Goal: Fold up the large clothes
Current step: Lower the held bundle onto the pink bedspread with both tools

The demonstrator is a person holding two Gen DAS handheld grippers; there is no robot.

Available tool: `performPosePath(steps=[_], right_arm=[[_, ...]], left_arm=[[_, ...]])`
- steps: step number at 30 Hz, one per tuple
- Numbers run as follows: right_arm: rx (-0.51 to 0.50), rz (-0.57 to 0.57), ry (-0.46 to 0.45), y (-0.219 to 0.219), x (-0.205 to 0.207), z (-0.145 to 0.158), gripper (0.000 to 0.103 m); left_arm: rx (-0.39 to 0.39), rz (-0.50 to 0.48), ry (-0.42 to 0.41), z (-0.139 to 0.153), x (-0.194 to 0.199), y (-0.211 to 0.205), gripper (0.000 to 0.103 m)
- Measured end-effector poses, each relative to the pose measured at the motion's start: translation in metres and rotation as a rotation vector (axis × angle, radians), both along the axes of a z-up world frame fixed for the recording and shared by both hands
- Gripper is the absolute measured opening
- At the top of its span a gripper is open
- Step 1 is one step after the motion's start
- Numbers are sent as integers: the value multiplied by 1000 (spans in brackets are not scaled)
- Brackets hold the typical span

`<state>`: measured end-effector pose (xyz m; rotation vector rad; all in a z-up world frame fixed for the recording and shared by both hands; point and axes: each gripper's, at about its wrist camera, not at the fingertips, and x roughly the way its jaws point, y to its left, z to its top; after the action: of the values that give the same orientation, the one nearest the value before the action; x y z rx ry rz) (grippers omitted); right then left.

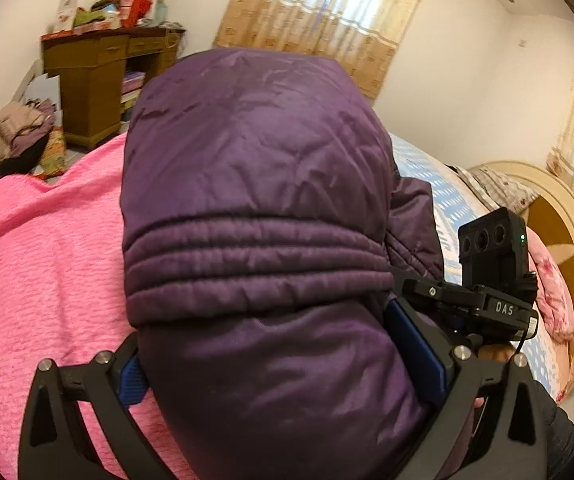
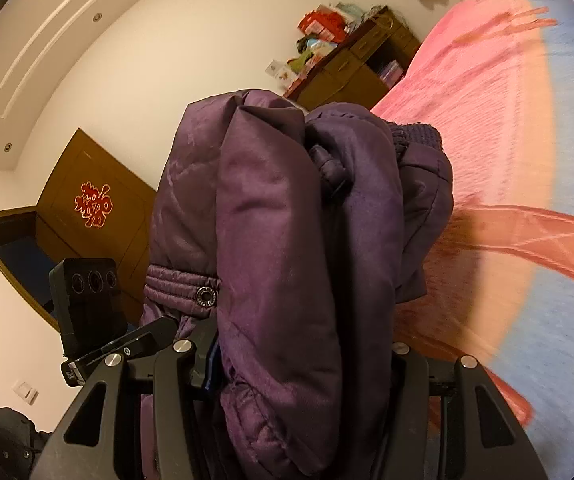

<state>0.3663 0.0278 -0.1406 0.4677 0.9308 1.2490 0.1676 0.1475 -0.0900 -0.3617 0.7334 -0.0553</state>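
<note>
Both grippers — left gripper [image 1: 287, 364], right gripper [image 2: 303, 364] — clamped on purple jacket [image 1: 255, 184]

I read one legible marking: "DAS", in pale capitals on the black mount bar [image 1: 503, 309] seen from my left wrist camera. A red paper double-happiness sign [image 2: 93, 204] is fixed to the brown wooden door [image 2: 123, 236]. No other text is readable.

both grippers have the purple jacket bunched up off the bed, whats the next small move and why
Probably lower both together and lay the purple jacket on the pink blanket. The left gripper and right gripper each clamp thick bunched folds, so it looks gathered and ready to set down.
</note>
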Motion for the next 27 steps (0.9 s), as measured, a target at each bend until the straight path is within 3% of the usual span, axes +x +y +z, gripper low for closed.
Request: performPosePath(steps=[13,27], right_arm=[[-58,107,14,78,20,0,53],[-123,139,6,103,30,4,53]], left_arm=[[-58,122,29,-19,-18,51,103],[-117,144,47,-33,-26,65,103]])
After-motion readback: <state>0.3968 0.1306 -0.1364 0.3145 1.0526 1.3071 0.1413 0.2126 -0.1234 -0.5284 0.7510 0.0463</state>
